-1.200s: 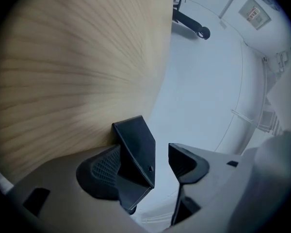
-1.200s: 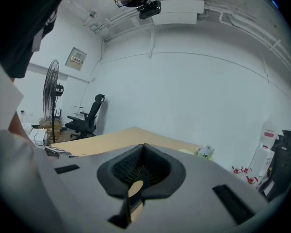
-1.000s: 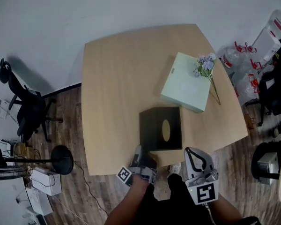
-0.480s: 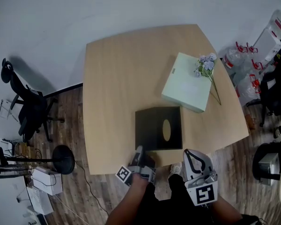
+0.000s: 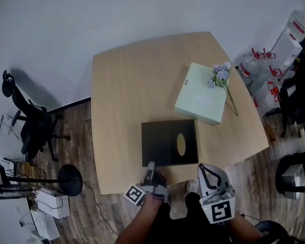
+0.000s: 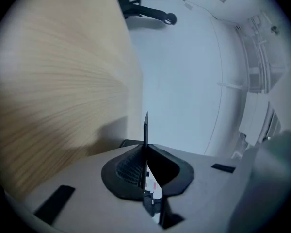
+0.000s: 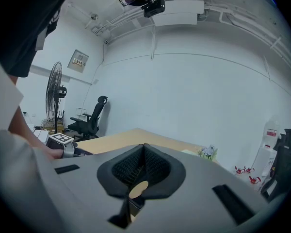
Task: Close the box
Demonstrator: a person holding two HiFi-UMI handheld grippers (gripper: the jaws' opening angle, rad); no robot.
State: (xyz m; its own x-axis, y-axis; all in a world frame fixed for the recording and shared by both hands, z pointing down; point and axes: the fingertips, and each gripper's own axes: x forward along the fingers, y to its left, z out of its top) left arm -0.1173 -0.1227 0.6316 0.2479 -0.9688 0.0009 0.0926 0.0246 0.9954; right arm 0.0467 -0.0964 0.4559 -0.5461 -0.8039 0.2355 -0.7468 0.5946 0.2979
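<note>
Flap gripped; closing can start.
Your left gripper (image 5: 152, 168) has just clamped the flap (image 6: 146, 127) at the box's (image 5: 160, 144) near edge; right gripper (image 5: 209, 171) beside it, jaws together, empty.

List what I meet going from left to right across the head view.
Black office chair → black flat box with an oval hole → pale green square box → clear plastic bags with red handles.
</note>
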